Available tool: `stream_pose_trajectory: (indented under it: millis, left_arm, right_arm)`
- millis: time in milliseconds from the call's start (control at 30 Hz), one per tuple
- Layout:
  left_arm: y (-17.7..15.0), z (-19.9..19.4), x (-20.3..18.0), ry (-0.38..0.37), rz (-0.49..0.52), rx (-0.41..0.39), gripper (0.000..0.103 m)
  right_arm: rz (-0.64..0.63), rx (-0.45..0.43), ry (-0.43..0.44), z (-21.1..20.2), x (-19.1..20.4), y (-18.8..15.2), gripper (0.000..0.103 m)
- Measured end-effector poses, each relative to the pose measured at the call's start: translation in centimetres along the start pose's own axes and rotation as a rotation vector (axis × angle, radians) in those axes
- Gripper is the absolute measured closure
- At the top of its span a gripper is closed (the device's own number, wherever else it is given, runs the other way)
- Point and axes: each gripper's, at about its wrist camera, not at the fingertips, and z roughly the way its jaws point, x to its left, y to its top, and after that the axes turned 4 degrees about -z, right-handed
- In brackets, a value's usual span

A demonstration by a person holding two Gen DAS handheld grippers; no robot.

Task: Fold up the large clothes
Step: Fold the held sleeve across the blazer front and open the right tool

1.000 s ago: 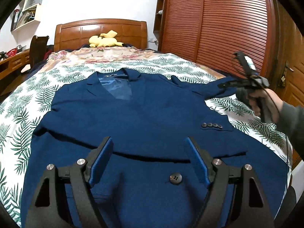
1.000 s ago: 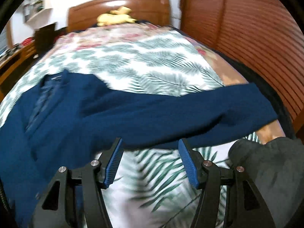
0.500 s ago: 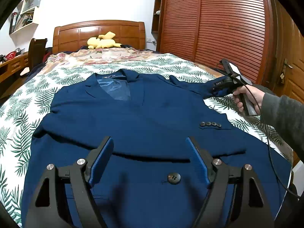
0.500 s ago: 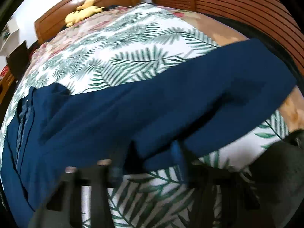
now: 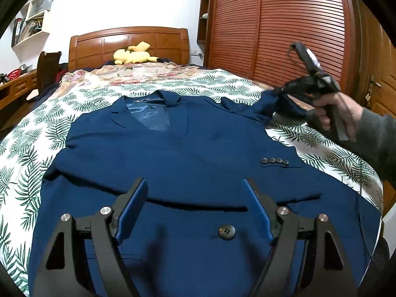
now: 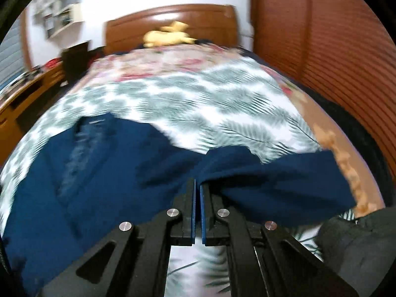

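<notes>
Jacket (image 5: 188, 163) of dark blue lies face up on the bed (image 5: 29, 148), collar toward 12 o'clock. Its sleeve (image 6: 272, 180) stretches toward 3 o'clock, long axis across the bed, and the right gripper (image 6: 197, 185) is clenched on it near the middle. The left gripper (image 5: 195, 198) hovers over the lower front, fingers released and holding nothing. The body lies at 9 o'clock from the held sleeve, so I judge the right hand must carry it that way.

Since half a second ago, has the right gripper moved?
Yes. In the left wrist view the right gripper, shut on the jacket sleeve, has risen against the slatted wardrobe, lifting the sleeve off the bed.
</notes>
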Motion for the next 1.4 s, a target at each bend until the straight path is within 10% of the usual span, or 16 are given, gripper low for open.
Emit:
stream_pose_trajectory:
  millis: [567,800,1400]
  left_arm:
    - [0.0,0.0,-0.1,0.004,0.005,-0.005,0.024]
    - [0.0,0.0,-0.1,0.004,0.005,-0.003,0.024]
    - [0.1,0.0,-0.1,0.004,0.006,-0.001,0.024]
  right_arm:
    - [-0.165,0.065,0.123,-4.5,8.5,-2.9,0.098]
    - [-0.109,-0.019,0.05,-8.2,6.5,-1.4,0.055]
    - [0.042,0.2,-0.166,1.7,-0.9,-3.0,0.054]
